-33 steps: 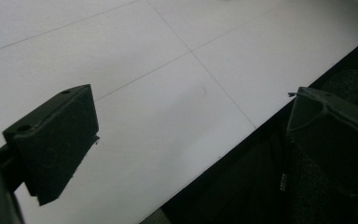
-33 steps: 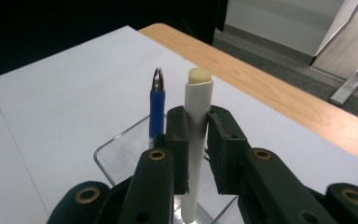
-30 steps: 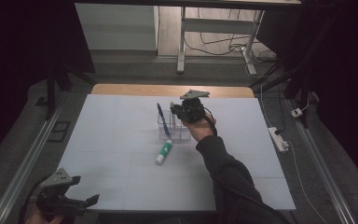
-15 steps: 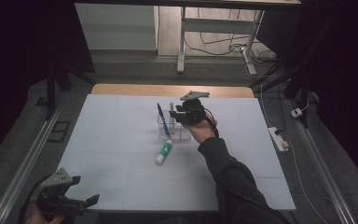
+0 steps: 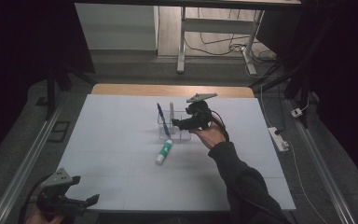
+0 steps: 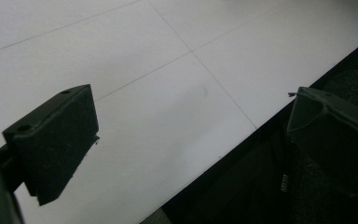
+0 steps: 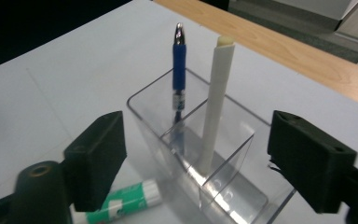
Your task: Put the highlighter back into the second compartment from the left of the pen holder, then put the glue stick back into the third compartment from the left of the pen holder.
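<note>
The blue pen (image 7: 179, 70) and white pen (image 7: 217, 100) stand in the clear plastic holder (image 7: 205, 154) mid-frame, the right gripper (image 7: 198, 158) has just opened wide and empty, and the green glue stick (image 5: 164, 151) waits below.

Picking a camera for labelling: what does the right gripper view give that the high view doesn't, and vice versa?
Right gripper view alone: the dividers inside the clear holder and which compartments the blue pen and white pen stand in, seen between its open jaws, which have just been opening with nothing between them.

High view alone: the left gripper at the near table edge, the right gripper beside the holder, the person's sleeve.

Both: holder, both pens, the green-and-white glue stick lying on the white table.
</note>
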A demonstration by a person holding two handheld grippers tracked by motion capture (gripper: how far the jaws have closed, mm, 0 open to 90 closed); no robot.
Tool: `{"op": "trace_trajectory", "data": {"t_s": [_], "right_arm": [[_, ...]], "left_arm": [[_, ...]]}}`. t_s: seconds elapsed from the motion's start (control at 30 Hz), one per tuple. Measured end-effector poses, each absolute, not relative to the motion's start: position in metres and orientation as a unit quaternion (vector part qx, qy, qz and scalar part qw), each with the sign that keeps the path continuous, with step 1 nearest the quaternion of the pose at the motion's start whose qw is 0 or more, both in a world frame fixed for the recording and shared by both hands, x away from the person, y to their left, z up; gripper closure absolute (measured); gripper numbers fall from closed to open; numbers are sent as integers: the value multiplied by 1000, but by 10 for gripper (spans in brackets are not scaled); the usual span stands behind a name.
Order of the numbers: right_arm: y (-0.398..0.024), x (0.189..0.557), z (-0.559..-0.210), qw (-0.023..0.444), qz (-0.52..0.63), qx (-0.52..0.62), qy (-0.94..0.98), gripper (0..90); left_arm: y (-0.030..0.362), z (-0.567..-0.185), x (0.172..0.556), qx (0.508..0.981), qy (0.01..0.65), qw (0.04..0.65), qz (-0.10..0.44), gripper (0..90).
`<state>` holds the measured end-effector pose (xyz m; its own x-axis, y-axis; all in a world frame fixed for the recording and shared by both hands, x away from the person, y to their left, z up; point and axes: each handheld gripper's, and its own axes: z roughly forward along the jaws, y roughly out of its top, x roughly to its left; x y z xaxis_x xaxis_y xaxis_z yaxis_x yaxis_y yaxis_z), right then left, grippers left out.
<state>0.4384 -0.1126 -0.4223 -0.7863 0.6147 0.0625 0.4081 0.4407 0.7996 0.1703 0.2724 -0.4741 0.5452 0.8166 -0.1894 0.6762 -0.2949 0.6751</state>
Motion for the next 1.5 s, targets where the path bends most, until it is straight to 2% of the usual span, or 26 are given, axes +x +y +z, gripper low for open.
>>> {"op": "trace_trajectory", "data": {"t_s": [0.53,0.8,1.07,1.5], "right_arm": [[-127,398,-423,86,407,266,870,0],[-132,383,-428,90,391,255,880,0],[-131,375,-431,74,387,245,886,0],[-89,362,-450,72,345,205,913,0]], "left_arm": [[273,-474,170,797,469,369,97,17],[272,-474,170,798,467,368,95,17],[273,-474,170,798,466,370,93,17],[272,-474,171,800,466,366,93,17]]}}
